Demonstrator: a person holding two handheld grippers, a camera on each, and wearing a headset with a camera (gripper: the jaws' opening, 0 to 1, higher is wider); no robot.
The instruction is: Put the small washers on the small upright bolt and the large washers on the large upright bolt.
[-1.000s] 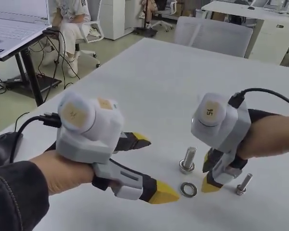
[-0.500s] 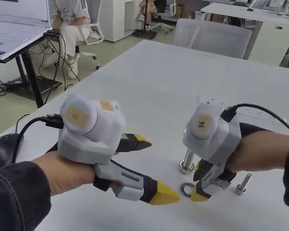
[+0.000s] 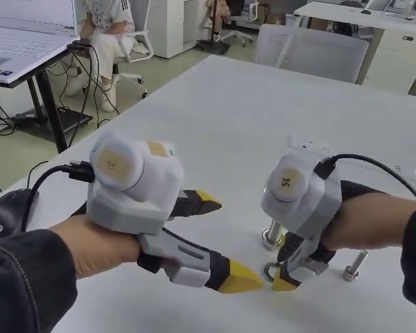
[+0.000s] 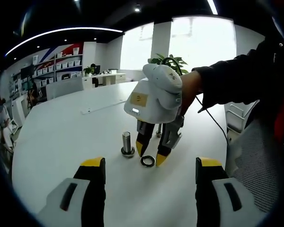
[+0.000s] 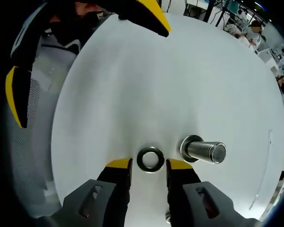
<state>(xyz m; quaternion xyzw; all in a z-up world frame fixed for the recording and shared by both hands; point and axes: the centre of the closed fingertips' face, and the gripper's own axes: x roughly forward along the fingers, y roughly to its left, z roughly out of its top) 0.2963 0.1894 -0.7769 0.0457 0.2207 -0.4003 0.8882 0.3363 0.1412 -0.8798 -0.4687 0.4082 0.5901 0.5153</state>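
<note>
Across onto the loose washer (image 5: 149,150) has come the right hand-held gripper (image 5: 149,164), jaws open astride it at the low centre of its own view. It lies flat on the worktop (image 5: 132,71) beside the large bolt (image 5: 203,151). Pick-up step (a large washer, I'd say): next close, lift, thread. Left hand-held gripper (image 3: 229,241) hangs open.

Bright, even office light falls on the white table (image 3: 229,125). Ceiling strips (image 4: 85,29) and a glaring window (image 4: 199,42) show in the left gripper view. Shadows are soft and faint. Both gripper views bend hard at their edges.
</note>
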